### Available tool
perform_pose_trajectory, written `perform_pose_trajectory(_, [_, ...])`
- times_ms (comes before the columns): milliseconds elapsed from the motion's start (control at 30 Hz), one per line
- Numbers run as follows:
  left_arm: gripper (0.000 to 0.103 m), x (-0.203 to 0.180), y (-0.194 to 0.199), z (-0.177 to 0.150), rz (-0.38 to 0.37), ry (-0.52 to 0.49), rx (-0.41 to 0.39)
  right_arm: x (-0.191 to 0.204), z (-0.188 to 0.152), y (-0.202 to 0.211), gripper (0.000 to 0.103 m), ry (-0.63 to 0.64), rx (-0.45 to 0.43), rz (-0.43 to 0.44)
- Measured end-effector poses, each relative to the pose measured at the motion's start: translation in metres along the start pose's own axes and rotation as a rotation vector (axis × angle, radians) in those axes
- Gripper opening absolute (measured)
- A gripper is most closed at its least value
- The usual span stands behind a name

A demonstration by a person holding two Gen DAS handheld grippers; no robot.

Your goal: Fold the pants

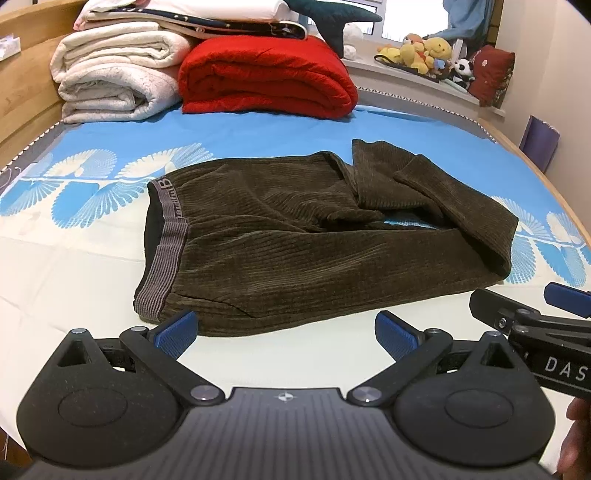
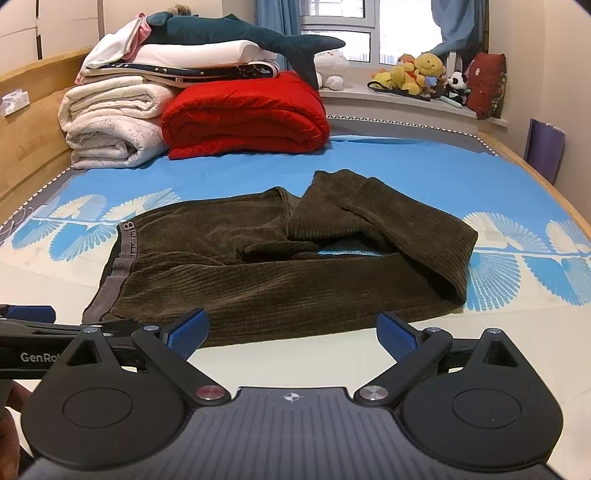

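Note:
Dark brown corduroy pants (image 1: 295,236) lie on the bed, grey waistband (image 1: 168,240) at the left, legs folded back loosely at the right. They also show in the right wrist view (image 2: 280,266). My left gripper (image 1: 284,332) is open and empty, just before the pants' near edge. My right gripper (image 2: 291,332) is open and empty, also just before the near edge. The right gripper shows at the right edge of the left wrist view (image 1: 524,306); the left gripper shows at the left edge of the right wrist view (image 2: 26,317).
The bed has a blue and white sheet (image 1: 92,258). Folded white blankets (image 1: 110,81) and a red blanket (image 1: 266,77) are stacked at the far end, with a plush shark (image 2: 236,33) on top. Soft toys (image 2: 417,74) sit on the windowsill. A wooden bed rail (image 2: 29,147) runs along the left.

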State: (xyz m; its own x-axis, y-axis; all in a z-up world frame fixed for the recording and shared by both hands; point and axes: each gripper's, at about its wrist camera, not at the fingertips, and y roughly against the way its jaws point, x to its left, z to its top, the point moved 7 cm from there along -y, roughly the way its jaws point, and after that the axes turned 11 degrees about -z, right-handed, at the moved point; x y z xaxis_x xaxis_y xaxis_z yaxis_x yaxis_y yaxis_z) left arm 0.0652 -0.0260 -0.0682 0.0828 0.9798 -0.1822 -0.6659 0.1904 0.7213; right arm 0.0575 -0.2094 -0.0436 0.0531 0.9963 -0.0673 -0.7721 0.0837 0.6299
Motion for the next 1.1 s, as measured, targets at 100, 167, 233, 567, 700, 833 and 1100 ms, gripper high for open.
perform_pose_trajectory(100, [0.102,0.0012,0.0005,0.0002,0.001,0.003,-0.001,0.0011,0.0011,-0.0002,0.098,-0.001,0.003,-0.006])
perform_pose_trajectory(167, [0.102,0.0026,0.0001,0.0007,0.004,0.003,-0.001,0.0025,0.0012,-0.0005,0.098,-0.001,0.004,-0.007])
perform_pose_trajectory(233, [0.102,0.0030,0.0001,0.0000,0.006,0.004,-0.001,0.0027,0.0007,-0.0009,0.098,-0.002,0.004,-0.006])
perform_pose_trajectory(567, [0.102,0.0035,0.0011,-0.0004,0.010,0.005,0.000,0.0044,0.0010,-0.0012,0.098,0.000,0.009,-0.006])
perform_pose_trajectory(700, [0.102,0.0040,0.0014,-0.0002,0.010,0.005,0.000,0.0047,0.0013,-0.0019,0.098,-0.003,0.013,-0.008])
perform_pose_trajectory(833, [0.102,0.0040,0.0013,-0.0002,0.009,0.006,0.000,0.0045,0.0013,-0.0023,0.098,-0.003,0.014,-0.008])
perform_pose_trajectory(1100, [0.102,0.0046,0.0018,-0.0001,0.010,0.006,0.003,0.0034,0.0000,-0.0034,0.098,-0.004,0.015,-0.008])
